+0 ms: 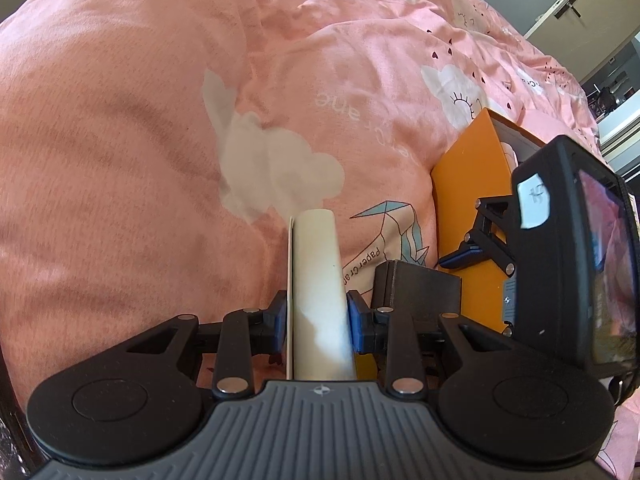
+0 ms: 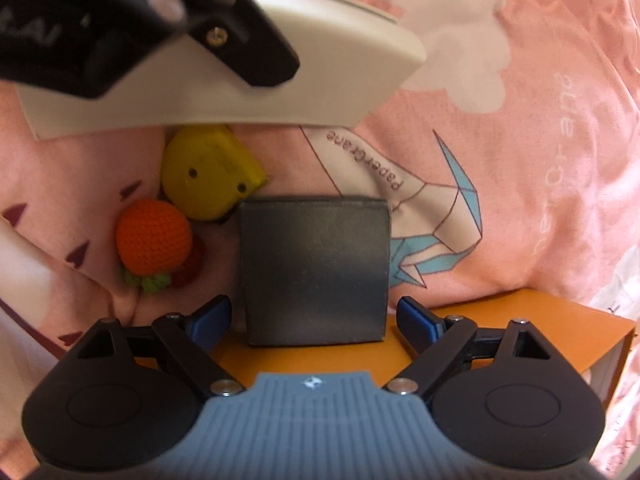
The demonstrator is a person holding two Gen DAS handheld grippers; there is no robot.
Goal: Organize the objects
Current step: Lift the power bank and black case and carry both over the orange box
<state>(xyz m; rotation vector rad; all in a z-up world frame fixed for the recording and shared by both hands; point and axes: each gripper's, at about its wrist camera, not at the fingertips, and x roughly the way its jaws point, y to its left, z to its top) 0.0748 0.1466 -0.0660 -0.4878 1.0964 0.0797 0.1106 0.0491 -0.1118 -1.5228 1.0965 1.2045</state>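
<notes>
My left gripper (image 1: 317, 320) is shut on a white flat box (image 1: 318, 288), held edge-on above the pink bedding; in the right wrist view the same white box (image 2: 224, 76) hangs at the top, clamped by the left gripper's fingers (image 2: 256, 44). My right gripper (image 2: 314, 320) is open, its blue pads on either side of a dark grey box (image 2: 316, 268) without touching it. The grey box (image 1: 416, 288) rests partly on an orange box (image 2: 500, 316), which also shows in the left wrist view (image 1: 468, 184).
A yellow plastic object (image 2: 208, 172) and a crocheted orange fruit (image 2: 154, 240) lie on the pink quilt (image 1: 120, 160) left of the grey box. The right gripper's body with its screen (image 1: 576, 256) stands at the right of the left wrist view. A room doorway (image 1: 608, 80) shows far right.
</notes>
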